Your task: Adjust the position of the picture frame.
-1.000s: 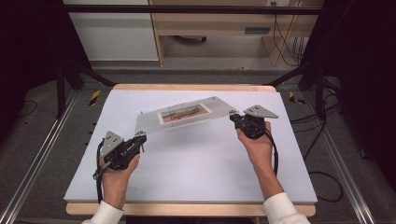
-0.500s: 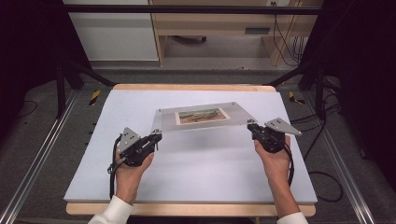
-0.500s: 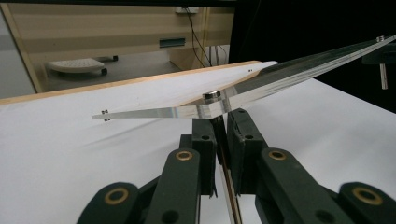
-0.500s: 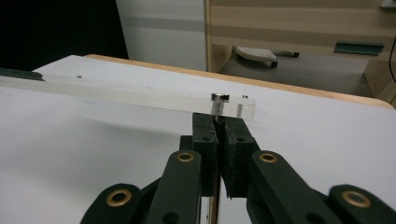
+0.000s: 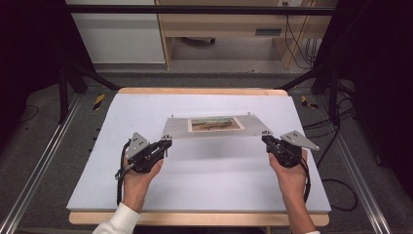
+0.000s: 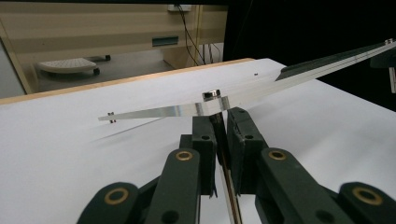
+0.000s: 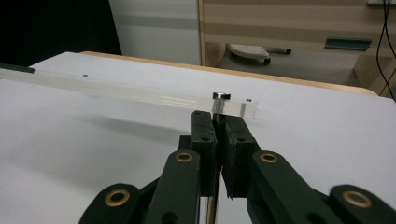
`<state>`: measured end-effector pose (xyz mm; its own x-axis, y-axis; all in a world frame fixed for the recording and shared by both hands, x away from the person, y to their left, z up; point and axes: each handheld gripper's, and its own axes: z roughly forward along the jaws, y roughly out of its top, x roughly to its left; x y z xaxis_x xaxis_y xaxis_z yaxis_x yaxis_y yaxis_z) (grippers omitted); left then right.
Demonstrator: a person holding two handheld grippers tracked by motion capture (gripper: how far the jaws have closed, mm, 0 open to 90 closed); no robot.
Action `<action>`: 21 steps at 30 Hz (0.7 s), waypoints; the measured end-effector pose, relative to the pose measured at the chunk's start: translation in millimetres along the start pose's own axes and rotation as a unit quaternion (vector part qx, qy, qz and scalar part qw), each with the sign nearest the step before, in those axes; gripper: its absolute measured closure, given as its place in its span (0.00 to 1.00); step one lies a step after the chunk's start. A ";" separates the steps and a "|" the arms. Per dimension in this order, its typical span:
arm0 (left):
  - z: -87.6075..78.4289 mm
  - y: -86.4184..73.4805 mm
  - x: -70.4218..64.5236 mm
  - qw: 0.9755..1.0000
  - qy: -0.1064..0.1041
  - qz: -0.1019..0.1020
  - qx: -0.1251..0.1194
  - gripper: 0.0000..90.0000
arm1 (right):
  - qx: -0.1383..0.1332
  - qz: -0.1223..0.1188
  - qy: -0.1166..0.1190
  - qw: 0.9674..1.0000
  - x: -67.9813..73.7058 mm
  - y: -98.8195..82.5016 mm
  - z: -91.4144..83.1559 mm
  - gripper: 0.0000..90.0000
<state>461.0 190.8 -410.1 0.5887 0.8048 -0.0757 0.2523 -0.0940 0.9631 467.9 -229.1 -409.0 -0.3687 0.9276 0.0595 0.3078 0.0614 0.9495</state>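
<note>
surface: white table [image 5: 204, 185] with pale wood rim | room: dark, wooden desk at 12 o'clock | thing: clear acrylic frame holding a small picture [image 5: 215, 124], mid-table, raised | left gripper [image 5: 167, 142]: pinching frame's 8 o'clock corner | right gripper [image 5: 266, 137]: pinching 4 o'clock corner

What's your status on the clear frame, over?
Left gripper and right gripper shut on near corner posts. Clear picture frame held between them above white table. Nothing in the way.

frame [image 5: 214, 127]: 1 | grippers: 2 | hands: 2 | table [image 5: 195, 185]: 1
</note>
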 end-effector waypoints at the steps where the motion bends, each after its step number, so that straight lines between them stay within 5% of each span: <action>1: -0.1 0.0 0.1 1.000 0.000 0.000 0.000 0.90 | 0.000 0.001 0.001 1.000 0.3 -0.5 -0.7 0.94; 21: 4.6 -8.4 5.3 1.000 -0.009 -0.008 0.010 0.90 | 0.015 0.007 -0.003 1.000 4.1 -13.0 -5.7 0.94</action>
<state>465.6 193.1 -419.7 0.5983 0.7956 -0.0951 0.2771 -0.0941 0.9562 457.3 -228.2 -419.4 -0.3586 0.9309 0.0698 0.3383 0.0599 0.9391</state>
